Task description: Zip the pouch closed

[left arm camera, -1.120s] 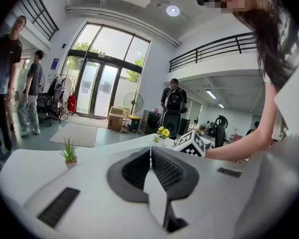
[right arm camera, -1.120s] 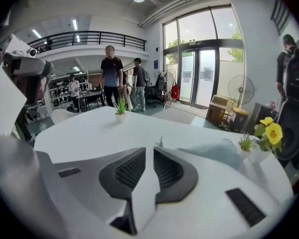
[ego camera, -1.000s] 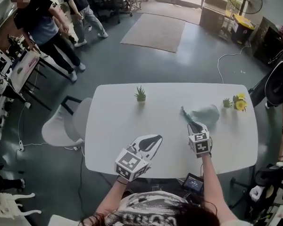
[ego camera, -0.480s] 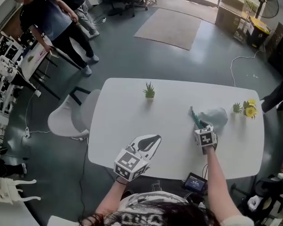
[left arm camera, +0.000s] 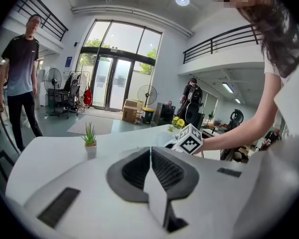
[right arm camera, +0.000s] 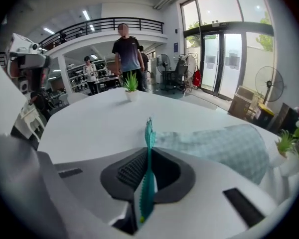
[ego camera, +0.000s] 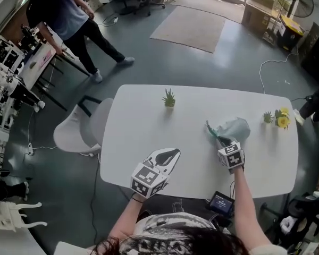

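Between the right gripper's (right arm camera: 148,156) jaws, which have just been closing, the teal zipper strip (right arm camera: 149,136) of the pouch (right arm camera: 224,146) is pinched edge-on and sticks up past the pads, while the pale checked pouch body lies on the white table (right arm camera: 89,126) just beyond those jaws and to their right. Over at the left gripper (left arm camera: 150,156), the 2 jaws are pressed together on nothing, poised above the table's near edge. A small potted plant (left arm camera: 89,137) stands ahead and to their left, and the other gripper's marker cube (left arm camera: 190,139) sits ahead to their right.
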Motion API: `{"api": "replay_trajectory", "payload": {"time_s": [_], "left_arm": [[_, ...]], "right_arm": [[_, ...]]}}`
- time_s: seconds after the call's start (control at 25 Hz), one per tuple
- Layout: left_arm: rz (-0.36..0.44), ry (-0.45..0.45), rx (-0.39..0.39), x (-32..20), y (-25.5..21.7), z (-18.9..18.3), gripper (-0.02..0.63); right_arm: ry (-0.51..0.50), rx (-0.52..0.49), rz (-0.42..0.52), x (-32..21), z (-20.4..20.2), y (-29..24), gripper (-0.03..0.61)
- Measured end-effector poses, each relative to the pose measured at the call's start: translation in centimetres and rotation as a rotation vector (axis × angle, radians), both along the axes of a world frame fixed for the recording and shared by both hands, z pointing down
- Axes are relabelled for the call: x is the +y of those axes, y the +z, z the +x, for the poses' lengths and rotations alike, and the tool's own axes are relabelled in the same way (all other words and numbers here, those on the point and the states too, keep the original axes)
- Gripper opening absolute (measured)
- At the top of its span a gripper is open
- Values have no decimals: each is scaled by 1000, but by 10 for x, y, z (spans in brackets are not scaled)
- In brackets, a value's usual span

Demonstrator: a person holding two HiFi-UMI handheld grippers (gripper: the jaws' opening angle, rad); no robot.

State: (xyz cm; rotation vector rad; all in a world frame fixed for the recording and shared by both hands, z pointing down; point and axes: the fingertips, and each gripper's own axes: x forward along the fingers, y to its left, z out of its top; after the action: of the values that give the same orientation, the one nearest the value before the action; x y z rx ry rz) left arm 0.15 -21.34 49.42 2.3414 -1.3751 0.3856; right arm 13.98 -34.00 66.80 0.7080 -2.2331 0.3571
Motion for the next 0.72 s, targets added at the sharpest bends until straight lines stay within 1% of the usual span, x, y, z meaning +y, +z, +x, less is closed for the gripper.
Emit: {"api": "replay_trajectory", "payload": {"time_s": [0.08,0.24,0.36,0.52,0.56,0.6,0.64,0.72], "left_arm": [[-10,20,-13,0,8,-2,18],[-32,37,-39,-4,28,-12,18],[-64,74,-36,-7,48,-18,18],[-98,187,-26,-11,75,-21,25],[-110,225,-26,-12,83,-21,52],[-123,265,-29,-12,90,-21,101],[-136,306,-37,-11,97,-22,131],[-159,382,-56,-10,109,-24,133]], "right_arm": [[-58,-21,-5,17,-12,-7,23],[-159,-14,-12,51,-30,-13,21],[-215,-13,-10,74,-43,-18,21],[-293,-24,-8,102,-57,-22,21],[-313,-23,-8,109,-60,-22,21],[-332,-21,-9,115,-62,-23,21],[-350,-17,-10,121,-63,-23,21],[-382,-12,-11,132,-67,-24,21]]}}
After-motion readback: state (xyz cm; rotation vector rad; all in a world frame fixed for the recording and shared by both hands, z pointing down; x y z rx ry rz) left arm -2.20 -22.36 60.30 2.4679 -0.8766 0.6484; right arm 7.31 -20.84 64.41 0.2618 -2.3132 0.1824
